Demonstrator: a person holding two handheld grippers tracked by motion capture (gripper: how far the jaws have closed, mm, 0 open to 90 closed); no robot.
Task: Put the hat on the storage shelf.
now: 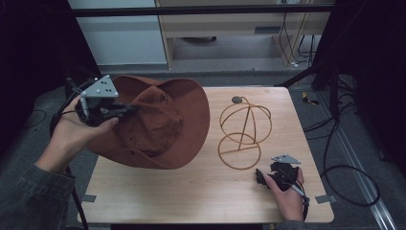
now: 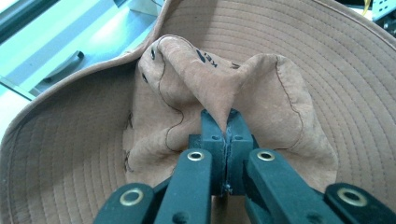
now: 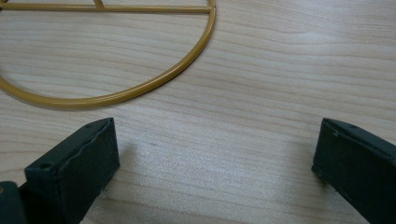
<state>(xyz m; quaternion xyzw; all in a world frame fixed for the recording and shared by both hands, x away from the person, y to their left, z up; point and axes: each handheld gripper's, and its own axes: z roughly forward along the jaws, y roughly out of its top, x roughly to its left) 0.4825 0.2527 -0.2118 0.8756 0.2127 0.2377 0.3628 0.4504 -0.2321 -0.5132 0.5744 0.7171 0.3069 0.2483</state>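
Above the left half of the table (image 1: 201, 196), a brown brimmed hat (image 1: 163, 124) is held up, tilted, with its crown turned toward the person's left hand (image 1: 72, 136). A fold of the soft crown fabric (image 2: 224, 93) is pinched by the left gripper (image 1: 125, 110), whose two black jaws are pressed together on the cloth, as is seen closely in the left gripper view, where the gripper (image 2: 227, 130) is surrounded by the stitched brim (image 2: 355, 84). Small dark eyelets and some dark print are seen on the crumpled crown. The lower edge of the brim hangs close over the table; whether it touches the wood cannot be told.

Just to the right of the hat, a golden wire hat stand (image 1: 243, 134) is placed upright on the table. It is made of a round base ring, a ball of curved wires above it and a small dark knob (image 1: 236, 99) on top. The stand and the hat are near each other but apart.

Near the front right corner of the table, the right gripper (image 1: 262, 177) is rested low by the right hand (image 1: 287, 191), just beside the base ring. In the right gripper view its jaws are spread wide over the bare wood, with nothing between them, and the base ring (image 3: 154, 81) lies a little ahead of them.

Beyond the table, a pale cabinet (image 1: 124, 33) and loose cables (image 1: 344, 172) on the floor are seen.
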